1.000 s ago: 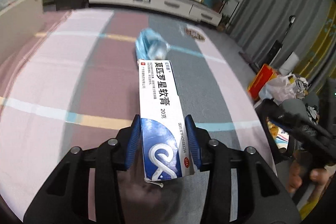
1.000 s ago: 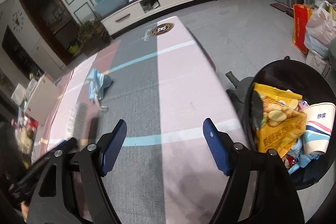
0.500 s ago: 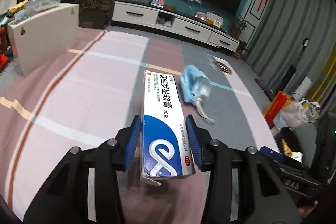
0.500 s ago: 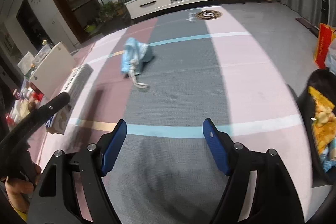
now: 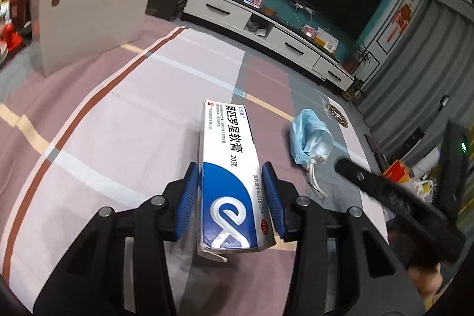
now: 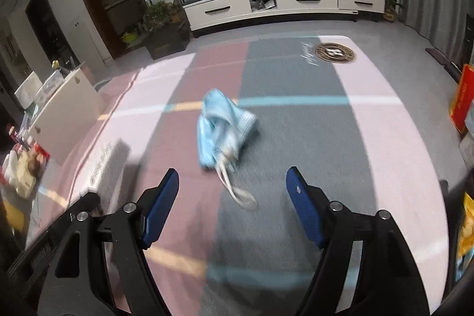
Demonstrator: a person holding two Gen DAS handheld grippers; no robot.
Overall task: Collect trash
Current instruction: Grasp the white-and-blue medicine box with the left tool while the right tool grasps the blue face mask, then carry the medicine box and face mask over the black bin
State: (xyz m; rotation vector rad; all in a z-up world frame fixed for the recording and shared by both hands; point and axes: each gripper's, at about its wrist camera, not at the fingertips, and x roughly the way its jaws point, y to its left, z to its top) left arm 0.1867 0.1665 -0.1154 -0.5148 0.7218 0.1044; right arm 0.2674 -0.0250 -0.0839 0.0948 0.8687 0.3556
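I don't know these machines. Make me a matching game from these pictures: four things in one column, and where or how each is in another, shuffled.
1. ointment box
2. blue face mask
3. right tool
4. white TV cabinet

a. open, holding nothing
b. against the far wall
c. clamped in the left tool
d. crumpled on the carpet

Pairs: 1-c, 2-d, 3-a, 4-b
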